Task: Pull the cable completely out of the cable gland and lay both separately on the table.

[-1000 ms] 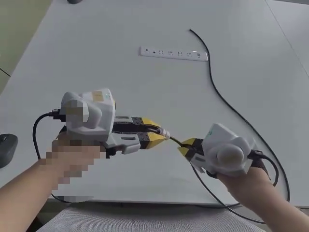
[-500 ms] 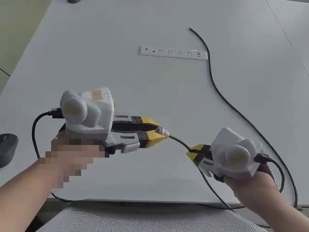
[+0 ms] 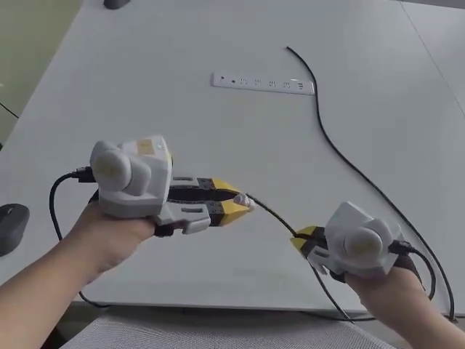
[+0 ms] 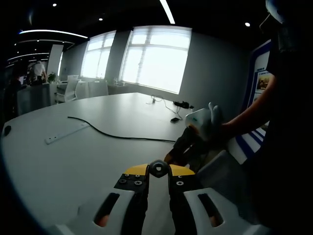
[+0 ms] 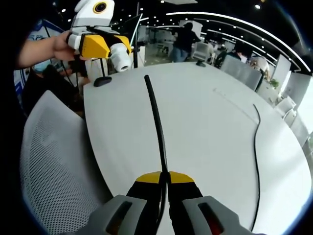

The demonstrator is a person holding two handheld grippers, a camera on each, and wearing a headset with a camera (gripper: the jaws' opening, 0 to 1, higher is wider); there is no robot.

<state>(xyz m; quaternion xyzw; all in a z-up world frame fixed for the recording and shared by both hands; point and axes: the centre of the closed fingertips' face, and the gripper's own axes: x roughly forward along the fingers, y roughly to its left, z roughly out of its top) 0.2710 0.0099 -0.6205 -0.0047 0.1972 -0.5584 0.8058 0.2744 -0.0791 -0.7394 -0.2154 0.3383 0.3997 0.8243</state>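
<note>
Left hand-held gripper (image 3: pixel 236 203): jaws closed tight on the cable gland (image 5: pixel 120 55), which is held in the air above the near edge of the desk (image 3: pixel 182 123).
Right hand-held gripper (image 3: pixel 301 236): jaws pinched together on the cable (image 5: pixel 156 127), also in the air over the near edge and further toward the right corner.
Where the parts are: neither part lies on the desk. In the right gripper view the cable's free end stands apart from the gland. In the head view that end sits just beside the gland's mouth, so it is probably out, though this cannot be told for sure.
How the cable handles: it looks light and springy, stiff enough to stand straight out of the jaws over a short run. Its smooth jacket may slip, so a grip close behind the free end seems best.
How the gland handles: it is likely a light, hard plastic part that is round and apt to roll once set down. The jaws grip it across the body.
Look of the cable: thin, black and round, with a cleanly cut end.
Look of the gland: a small white fitting with a threaded barrel and a ribbed nut. End-on, in the left gripper view, it shows as a grey ring.
Also on the desk: a white power strip (image 3: pixel 263 82) lies toward the far edge, and a long black cord (image 3: pixel 341 156) curves toward the right edge.
</note>
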